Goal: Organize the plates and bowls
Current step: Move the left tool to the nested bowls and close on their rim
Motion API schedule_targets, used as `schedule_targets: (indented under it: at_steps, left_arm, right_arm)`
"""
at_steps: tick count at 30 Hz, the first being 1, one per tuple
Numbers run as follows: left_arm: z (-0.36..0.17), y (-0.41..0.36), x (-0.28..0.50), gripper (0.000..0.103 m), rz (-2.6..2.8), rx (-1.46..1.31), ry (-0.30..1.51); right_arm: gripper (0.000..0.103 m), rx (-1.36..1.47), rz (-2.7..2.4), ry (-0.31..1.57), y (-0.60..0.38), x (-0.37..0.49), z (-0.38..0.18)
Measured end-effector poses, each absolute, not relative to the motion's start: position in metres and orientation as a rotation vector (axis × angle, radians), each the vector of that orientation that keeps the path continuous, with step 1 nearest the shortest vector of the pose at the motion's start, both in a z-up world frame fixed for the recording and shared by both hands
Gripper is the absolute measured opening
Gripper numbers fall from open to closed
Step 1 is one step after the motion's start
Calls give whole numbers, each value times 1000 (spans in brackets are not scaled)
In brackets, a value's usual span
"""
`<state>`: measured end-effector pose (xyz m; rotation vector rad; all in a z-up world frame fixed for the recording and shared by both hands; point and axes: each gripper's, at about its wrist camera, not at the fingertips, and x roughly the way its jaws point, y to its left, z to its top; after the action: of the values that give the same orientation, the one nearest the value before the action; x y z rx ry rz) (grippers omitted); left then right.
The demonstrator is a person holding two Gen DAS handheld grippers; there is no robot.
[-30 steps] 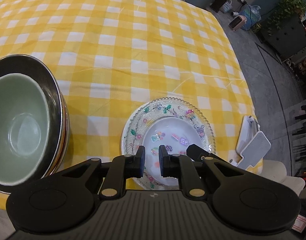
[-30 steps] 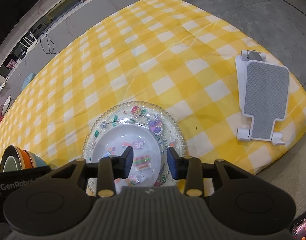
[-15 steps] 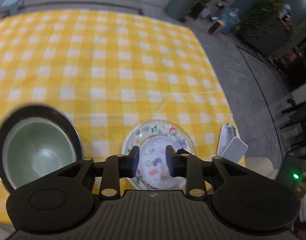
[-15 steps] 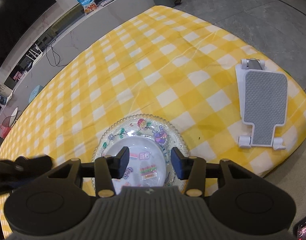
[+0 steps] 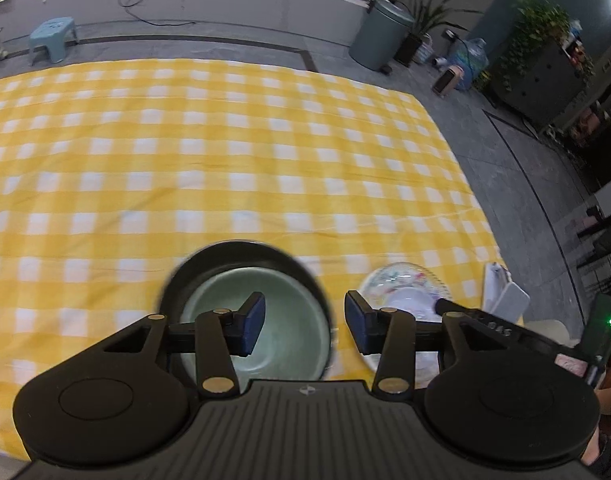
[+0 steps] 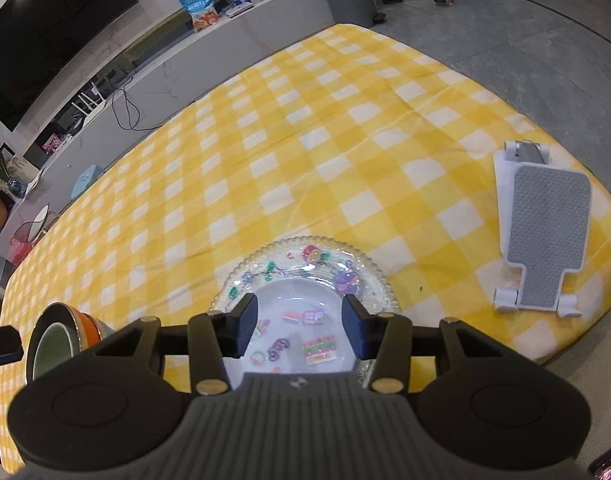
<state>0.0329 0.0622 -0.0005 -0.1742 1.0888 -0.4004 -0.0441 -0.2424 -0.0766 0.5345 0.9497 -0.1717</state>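
I judge the glass plate with the white plate nested on it as stiff, slick and breakable; best taken at the beaded rim. The green bowl sits in a dark bowl just left of the glass plate. Left gripper: fingers have just been opening, now half apart, empty, swung from over the plates to above the green bowl. Right gripper: half open, empty, over the white plate
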Motion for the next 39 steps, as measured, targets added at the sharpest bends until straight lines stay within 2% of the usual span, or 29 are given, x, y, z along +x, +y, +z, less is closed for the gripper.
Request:
schedule_targets:
  at_steps: [10, 13, 15, 29, 39]
  left_arm:
    - [-7, 118, 29, 62, -281, -231, 1025]
    - [-16, 129, 31, 63, -261, -255, 1048]
    - [-21, 131, 31, 63, -252, -251, 1055]
    - [-58, 114, 24, 65, -256, -210, 1106]
    - [-78, 116, 26, 65, -260, -205, 1143]
  right_arm:
    - [48, 545, -65, 897, -226, -40, -61]
    - [53, 539, 4, 886, -213, -36, -56]
    - [61, 528, 47, 887, -202, -33, -54]
    - [64, 469, 205, 963, -105, -4, -57]
    - [66, 447, 198, 1017, -86, 7, -77]
